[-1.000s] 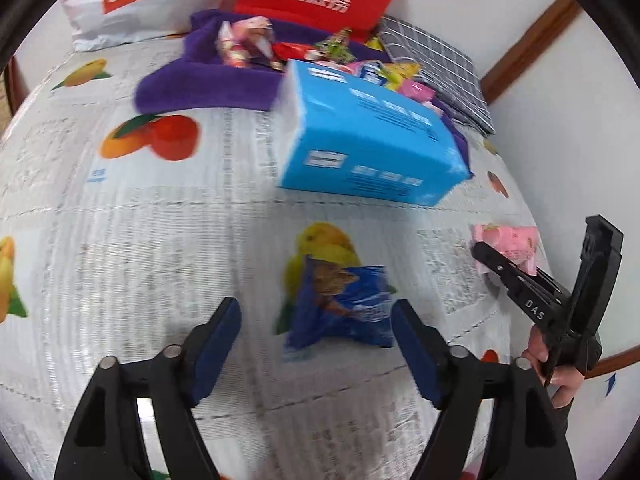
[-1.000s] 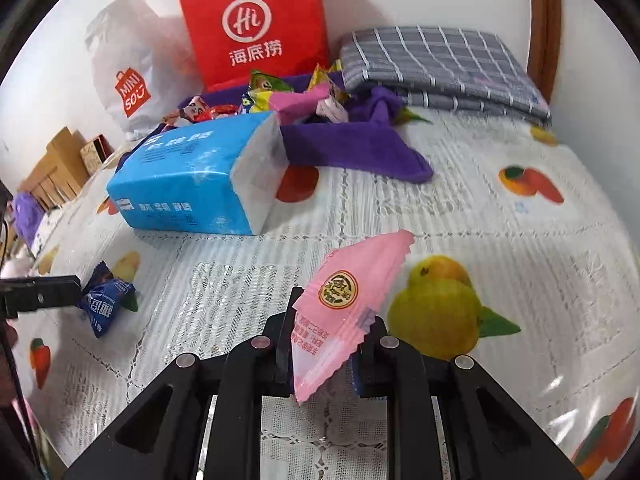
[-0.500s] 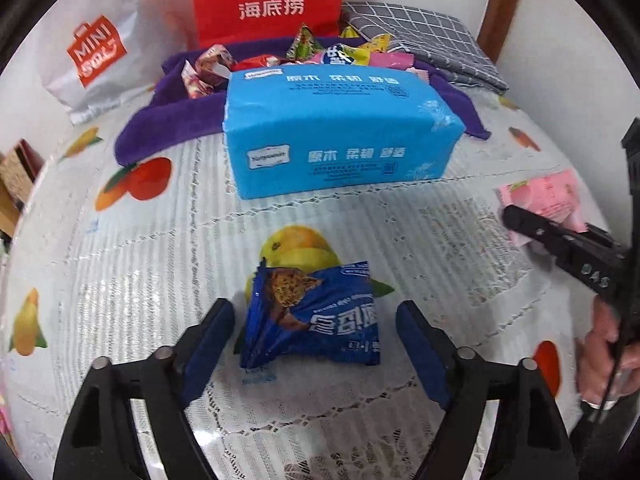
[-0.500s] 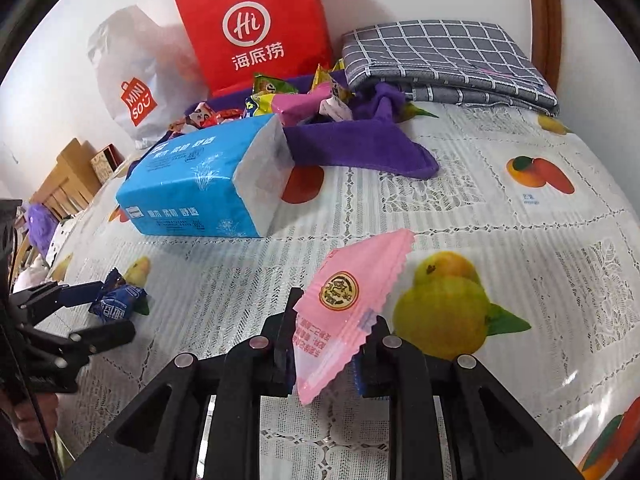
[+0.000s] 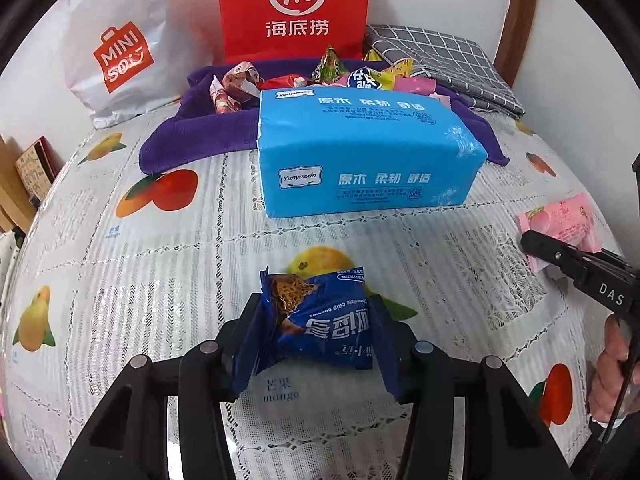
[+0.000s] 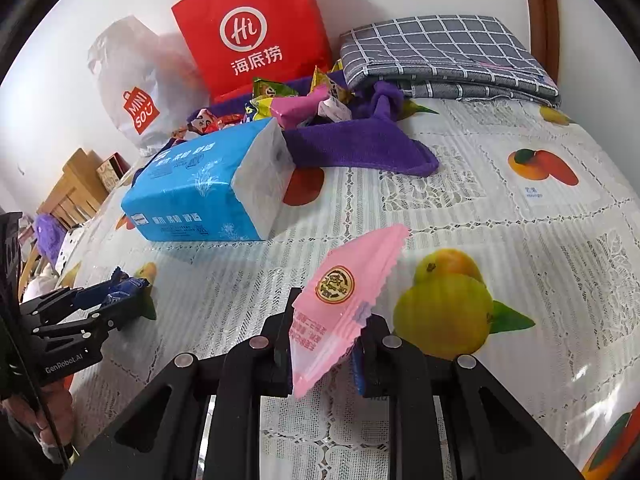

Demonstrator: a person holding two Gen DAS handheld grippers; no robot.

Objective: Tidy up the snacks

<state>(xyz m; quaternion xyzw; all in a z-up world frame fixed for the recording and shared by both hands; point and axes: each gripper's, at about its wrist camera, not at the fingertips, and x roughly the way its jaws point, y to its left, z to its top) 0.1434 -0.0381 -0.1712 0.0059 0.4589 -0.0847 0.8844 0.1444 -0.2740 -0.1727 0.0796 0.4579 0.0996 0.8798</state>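
Observation:
A dark blue chocolate-chip cookie packet [image 5: 332, 328] lies on the fruit-print tablecloth [image 5: 160, 280]. My left gripper [image 5: 316, 320] is closing on it, and its pads press the crumpled wrapper from both sides. The right wrist view shows that left gripper [image 6: 116, 296] at the far left with the blue packet [image 6: 128, 286] at its tips. My right gripper [image 6: 328, 320] is shut on a pink snack packet [image 6: 348, 276], which sticks up tilted above the cloth. In the left wrist view the right gripper [image 5: 560, 256] and pink packet [image 5: 560, 216] sit at the right edge.
A blue tissue pack [image 5: 360, 152] lies mid-table. Behind it a purple towel [image 5: 192, 136] carries a heap of several snacks [image 5: 352, 76]. A red paper bag [image 5: 296, 8], a white Miniso bag [image 5: 120, 52] and a folded grey checked cloth [image 5: 440, 56] line the wall.
My left gripper swung round to face the blue packet squarely, then its jaws closed in from wide apart onto the wrapper. The right gripper has kept still with the pink packet.

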